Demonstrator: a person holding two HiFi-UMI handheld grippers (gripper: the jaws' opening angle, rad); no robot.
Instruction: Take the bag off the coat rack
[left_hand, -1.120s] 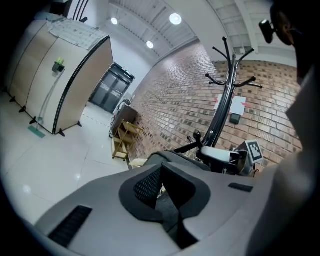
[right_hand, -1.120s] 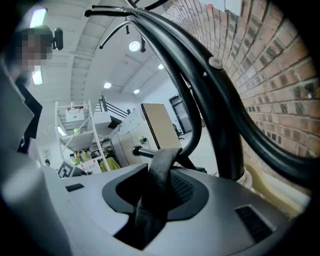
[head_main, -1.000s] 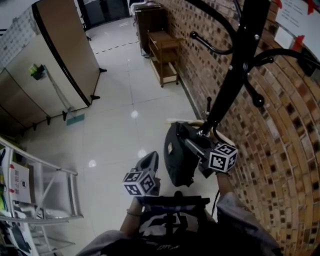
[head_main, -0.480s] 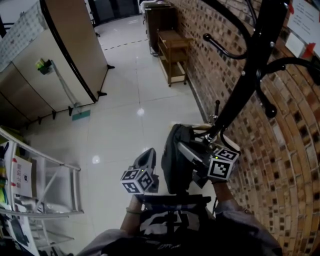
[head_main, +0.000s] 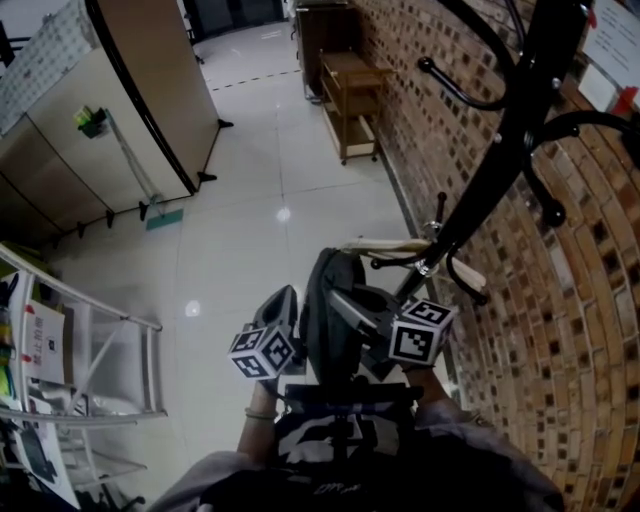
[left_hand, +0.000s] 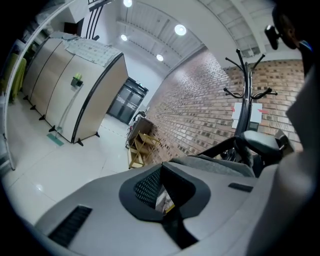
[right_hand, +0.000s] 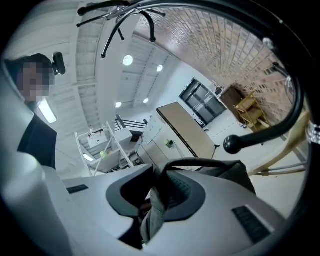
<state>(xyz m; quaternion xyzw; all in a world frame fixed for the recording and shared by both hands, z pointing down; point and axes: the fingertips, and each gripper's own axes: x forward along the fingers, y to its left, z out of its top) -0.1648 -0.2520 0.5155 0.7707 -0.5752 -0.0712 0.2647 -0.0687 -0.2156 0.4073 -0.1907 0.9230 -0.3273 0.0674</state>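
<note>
Right gripper (right_hand: 156, 197), frame centre: clamped on grey fabric strap (right_hand: 150, 222) of dark grey bag (head_main: 322, 325), lower centre, beside black metal coat rack (head_main: 515, 120), upper right. Left gripper (left_hand: 165, 200): closed, empty.

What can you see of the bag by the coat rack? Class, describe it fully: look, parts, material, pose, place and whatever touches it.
The bag is dark grey to black and looks like soft fabric, with a rounded body and a thin loop handle. It hangs low beside the black coat rack, close to its lower hooks. Whether a hook bears it cannot be told. The right gripper is clamped on its grey strap.
</note>
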